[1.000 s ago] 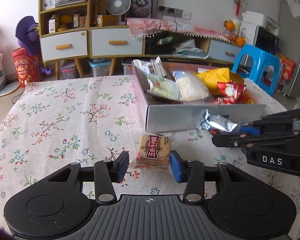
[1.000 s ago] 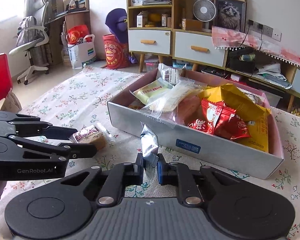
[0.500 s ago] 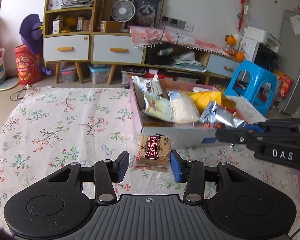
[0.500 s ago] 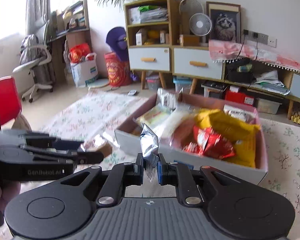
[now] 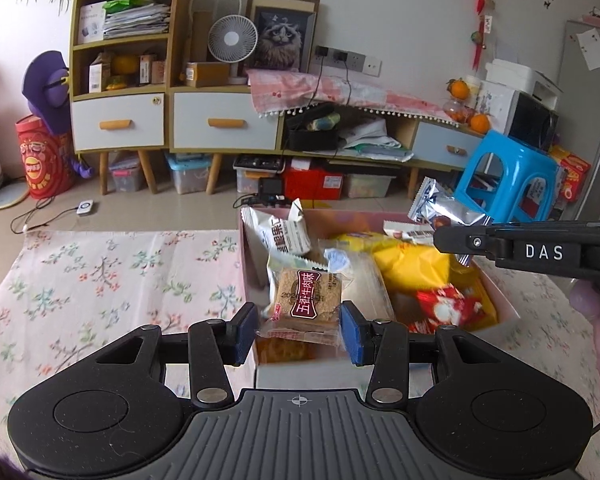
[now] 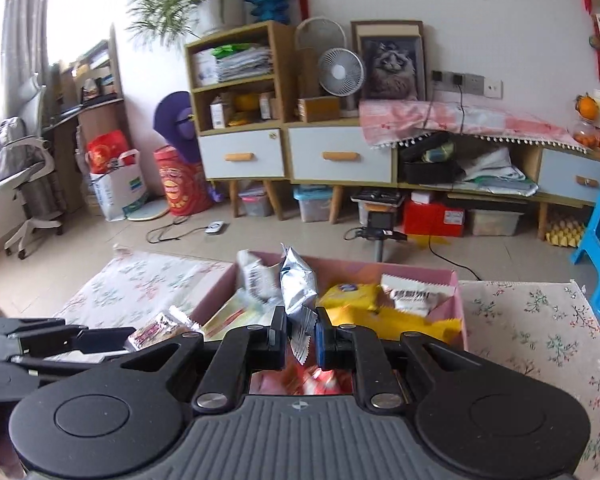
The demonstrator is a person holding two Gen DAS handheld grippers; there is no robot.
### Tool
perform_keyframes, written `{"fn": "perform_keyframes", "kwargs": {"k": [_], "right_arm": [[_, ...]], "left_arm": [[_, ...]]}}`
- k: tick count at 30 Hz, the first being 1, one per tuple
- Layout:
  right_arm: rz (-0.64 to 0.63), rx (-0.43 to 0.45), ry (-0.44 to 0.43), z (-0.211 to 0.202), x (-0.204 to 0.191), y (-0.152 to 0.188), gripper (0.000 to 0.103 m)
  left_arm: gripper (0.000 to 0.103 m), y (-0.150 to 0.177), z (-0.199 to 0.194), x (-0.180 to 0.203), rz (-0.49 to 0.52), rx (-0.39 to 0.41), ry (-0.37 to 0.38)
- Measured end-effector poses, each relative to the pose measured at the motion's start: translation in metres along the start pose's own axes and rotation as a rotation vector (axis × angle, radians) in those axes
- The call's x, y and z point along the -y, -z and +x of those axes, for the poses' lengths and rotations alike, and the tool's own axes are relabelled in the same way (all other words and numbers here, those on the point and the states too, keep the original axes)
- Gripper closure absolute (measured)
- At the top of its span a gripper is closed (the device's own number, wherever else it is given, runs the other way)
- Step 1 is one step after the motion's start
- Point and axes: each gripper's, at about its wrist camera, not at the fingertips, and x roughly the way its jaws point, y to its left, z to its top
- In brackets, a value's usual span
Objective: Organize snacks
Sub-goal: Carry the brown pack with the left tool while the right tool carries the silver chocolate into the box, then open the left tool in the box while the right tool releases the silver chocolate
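A brown biscuit packet (image 5: pixel 308 304) with a red label is clamped between the blue pads of the left gripper (image 5: pixel 299 330) and is held in the air above the near left part of the pink-lined box (image 5: pixel 246 264), which stands on the desk (image 5: pixel 100 272) covered by a floral cloth. A silver foil packet (image 6: pixel 298 286) is pinched upright at its crimped lower edge by the right gripper (image 6: pixel 302 340), whose jaws are closed on it, above the near edge of the same box. In the left wrist view that silver packet (image 5: pixel 444 208) is seen at 2 o'clock, projecting from the tip of the right gripper over the far right corner of the box. Inside the box, a white packet with dark lettering (image 5: pixel 286 234) is propped at the far left, a yellow bag (image 5: pixel 410 264) is laid across the middle, and a red packet (image 5: pixel 444 306) is found toward 3 o'clock near the right wall. In the right wrist view the left gripper is seen at 9 o'clock with the biscuit packet at its tip
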Motion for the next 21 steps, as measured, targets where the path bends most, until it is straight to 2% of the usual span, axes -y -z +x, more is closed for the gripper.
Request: {"fn": "perform_keyframes", "kwargs": {"k": [10,16,19,21], "right_arm": [[0.047,-0.094,0.027,0.031,0.008,-0.01,0.1],[0.067,-0.124,0.006,0.036,0.004,-0.012,0.099],[0.061,-0.123,0.014,0.037,0.001,-0.014,0.095],[0.063,-0.123,0.015,0.037,0.001,-0.016,0.08]], "left_arm": [[0.061,-0.012,0.038,-0.007,-0.046,-0.027,-0.038],[0.061,-0.015,0.046,-0.011,-0.069,-0.025,-0.038],[0.059,-0.017,0.047,-0.01,-0.065,-0.027,-0.024],[0.052,-0.018,0.047,-0.009,-0.06,-0.025,-0.022]]}}
